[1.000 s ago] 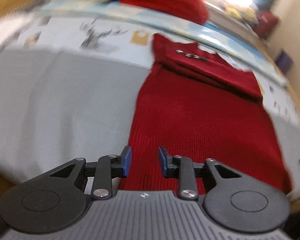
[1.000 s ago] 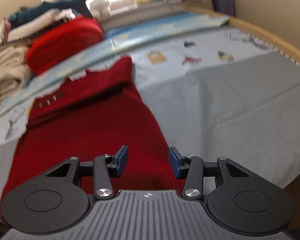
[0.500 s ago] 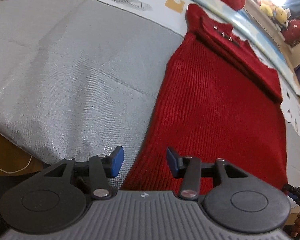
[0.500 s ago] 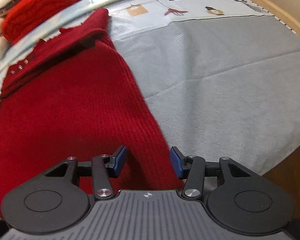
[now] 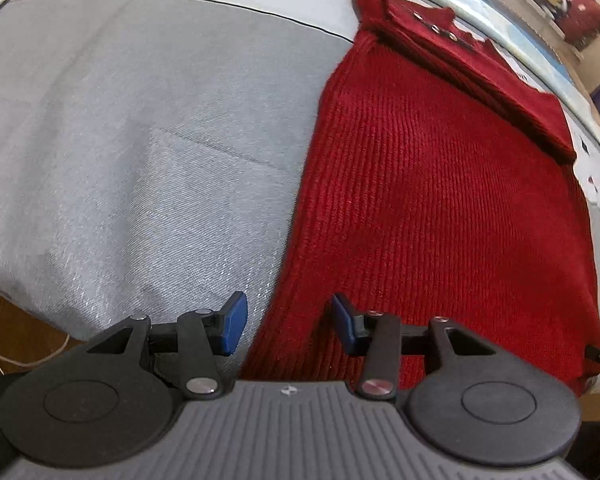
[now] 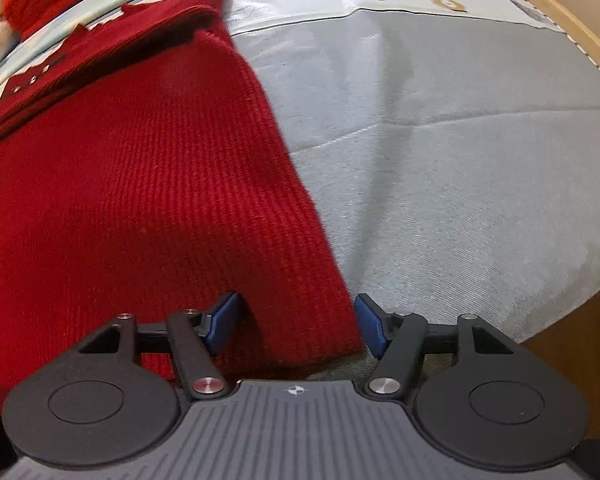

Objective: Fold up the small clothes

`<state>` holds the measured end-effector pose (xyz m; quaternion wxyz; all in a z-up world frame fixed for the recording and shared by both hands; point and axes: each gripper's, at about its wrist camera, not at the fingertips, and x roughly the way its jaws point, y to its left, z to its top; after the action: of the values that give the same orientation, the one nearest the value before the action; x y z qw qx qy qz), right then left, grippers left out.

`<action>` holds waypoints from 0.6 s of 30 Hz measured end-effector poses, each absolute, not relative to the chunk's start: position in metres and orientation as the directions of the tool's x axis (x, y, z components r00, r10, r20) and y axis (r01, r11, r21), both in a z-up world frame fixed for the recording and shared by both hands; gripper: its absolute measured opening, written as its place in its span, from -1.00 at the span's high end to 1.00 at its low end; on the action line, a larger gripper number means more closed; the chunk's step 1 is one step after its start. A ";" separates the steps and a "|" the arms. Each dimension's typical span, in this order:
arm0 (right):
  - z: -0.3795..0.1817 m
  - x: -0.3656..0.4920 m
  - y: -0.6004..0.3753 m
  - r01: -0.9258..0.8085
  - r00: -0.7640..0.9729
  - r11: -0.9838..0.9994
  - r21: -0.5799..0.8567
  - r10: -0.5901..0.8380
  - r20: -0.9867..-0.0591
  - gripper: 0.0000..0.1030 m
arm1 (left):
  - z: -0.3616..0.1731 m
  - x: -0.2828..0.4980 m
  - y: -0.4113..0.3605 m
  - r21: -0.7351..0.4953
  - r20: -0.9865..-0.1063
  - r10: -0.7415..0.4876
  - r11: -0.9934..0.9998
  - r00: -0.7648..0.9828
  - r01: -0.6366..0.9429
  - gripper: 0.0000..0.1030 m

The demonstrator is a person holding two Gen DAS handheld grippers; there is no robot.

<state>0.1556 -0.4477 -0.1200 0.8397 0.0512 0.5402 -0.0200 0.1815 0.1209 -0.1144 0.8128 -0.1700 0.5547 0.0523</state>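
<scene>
Both grippers hang over the near hem of a red knitted sweater (image 5: 440, 184) that lies flat on a grey bedsheet (image 5: 140, 128), its long axis running from the bottom of each frame up to the folded collar in the upper part. In the left wrist view the left gripper (image 5: 286, 322) sits at the bottom centre with its jaws apart and easing slightly inward; the sweater's left edge runs up between the blue pads, cloth toward the right pad and bare sheet toward the left, neither pad pressing. In the right wrist view the right gripper (image 6: 296, 322) has its jaws spreading wider, and the sweater's right hem corner lies between them, red cloth (image 6: 140, 184) filling the left of the frame and sheet the right. Each hand is thus nearest its own bottom corner, so the likely move is to pinch both corners and carry the hem up toward the collar.
</scene>
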 end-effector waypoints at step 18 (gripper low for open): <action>-0.104 0.144 -0.461 0.075 0.440 0.978 0.197 0.145 -0.886 0.62 | -0.092 0.155 0.111 -0.259 -0.888 -0.170 0.952 0.427 -0.161 0.82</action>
<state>0.1445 -0.4605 -0.1037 0.8422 0.1040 0.5286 0.0205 0.1547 0.1115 -0.0920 0.8306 -0.1544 0.5351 -0.0026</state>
